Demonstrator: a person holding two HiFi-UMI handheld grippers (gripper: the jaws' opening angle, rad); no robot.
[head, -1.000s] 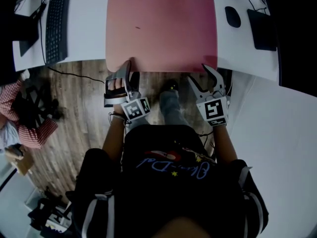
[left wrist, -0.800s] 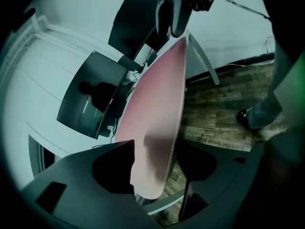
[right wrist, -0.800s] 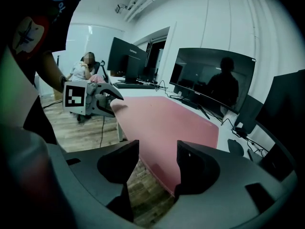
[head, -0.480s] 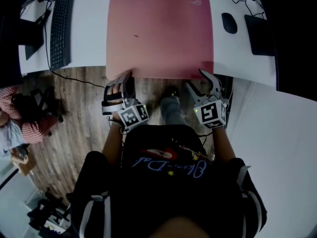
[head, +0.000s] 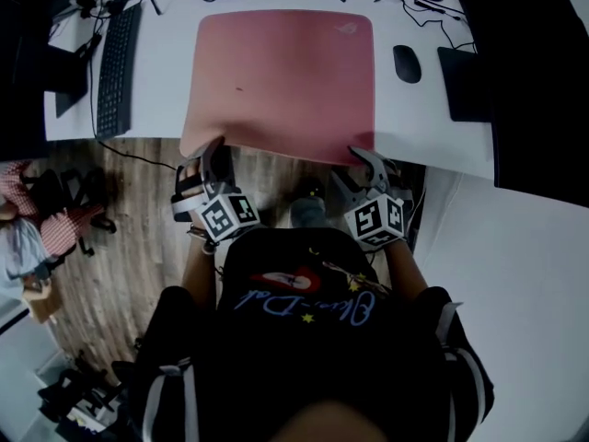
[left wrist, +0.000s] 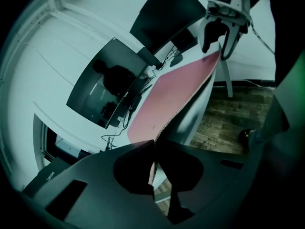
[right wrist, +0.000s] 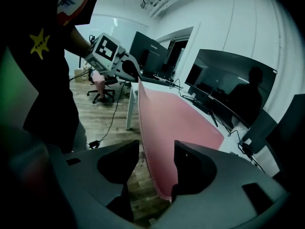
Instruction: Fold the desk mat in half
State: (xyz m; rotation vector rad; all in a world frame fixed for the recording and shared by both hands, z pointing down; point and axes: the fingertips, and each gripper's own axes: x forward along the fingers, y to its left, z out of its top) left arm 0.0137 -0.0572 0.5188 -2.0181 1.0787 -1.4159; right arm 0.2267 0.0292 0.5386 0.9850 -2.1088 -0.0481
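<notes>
On desk mat (head: pixel 281 72) edge, left hand-held gripper (left wrist: pixel 154 149), clenched

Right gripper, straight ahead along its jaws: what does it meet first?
The desk mat: its near corner sits between the open jaws of the right gripper, so going on would seat it deeper. Behind it likely the desk edge; depth unclear.

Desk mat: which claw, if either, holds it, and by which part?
The left claw is shut on the desk mat at its near left corner. The right claw only straddles the near right corner, jaws apart, not gripping.
</notes>
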